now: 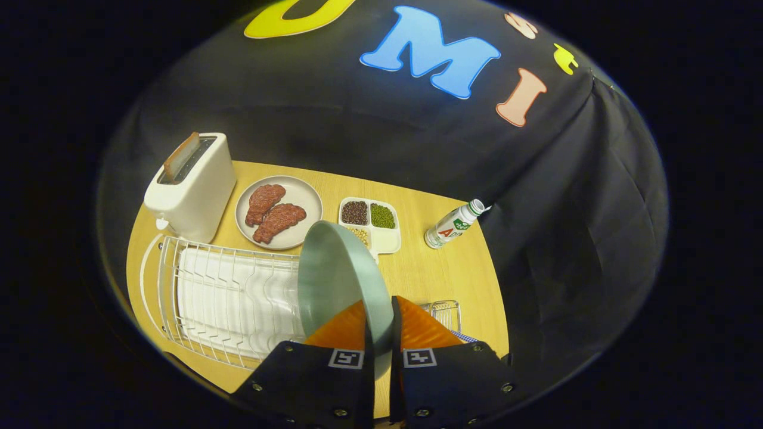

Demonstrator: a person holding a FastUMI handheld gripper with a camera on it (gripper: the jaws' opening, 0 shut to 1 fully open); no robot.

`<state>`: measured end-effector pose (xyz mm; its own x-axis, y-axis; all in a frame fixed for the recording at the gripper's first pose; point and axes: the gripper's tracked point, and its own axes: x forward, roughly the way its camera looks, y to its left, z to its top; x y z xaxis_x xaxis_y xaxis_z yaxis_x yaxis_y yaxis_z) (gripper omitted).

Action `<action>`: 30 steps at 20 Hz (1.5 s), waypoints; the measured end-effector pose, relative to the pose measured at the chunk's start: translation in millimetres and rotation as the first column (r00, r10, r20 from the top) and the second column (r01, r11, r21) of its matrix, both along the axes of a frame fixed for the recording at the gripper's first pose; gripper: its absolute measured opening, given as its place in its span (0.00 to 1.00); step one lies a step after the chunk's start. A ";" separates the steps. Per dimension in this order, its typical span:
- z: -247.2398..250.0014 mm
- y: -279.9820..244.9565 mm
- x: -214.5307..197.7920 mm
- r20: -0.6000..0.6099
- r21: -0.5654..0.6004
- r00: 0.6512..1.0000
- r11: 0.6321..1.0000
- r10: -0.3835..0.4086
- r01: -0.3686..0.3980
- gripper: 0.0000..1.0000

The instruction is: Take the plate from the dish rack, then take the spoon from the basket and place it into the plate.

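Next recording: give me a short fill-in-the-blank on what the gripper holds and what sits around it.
1. The gripper is shut on the rim of a grey-green ____.
2. The dish rack beside it is ____.
3. The round dish next to the toaster carries two pieces of ____.
4. The bottle lies on its ____.

Missing words: plate; empty; meat; side

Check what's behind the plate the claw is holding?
The claw is shut on the plate's rim. Behind it sit the divided tray, one corner covered, and the meat plate. The wire basket shows partly; its contents are hidden.
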<state>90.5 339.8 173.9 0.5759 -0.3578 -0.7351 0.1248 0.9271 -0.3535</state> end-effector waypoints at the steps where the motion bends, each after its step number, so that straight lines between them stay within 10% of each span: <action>1: 4.4 -3.5 -1.9 0.008 0.010 1.000 1.000 0.000 0.000 0.10; 11: 37.8 -46.8 -47.7 0.049 0.241 0.997 0.968 0.064 -0.074 0.10; 30: -22.7 -153.5 -168.2 0.078 0.747 0.988 0.649 0.130 -0.144 0.10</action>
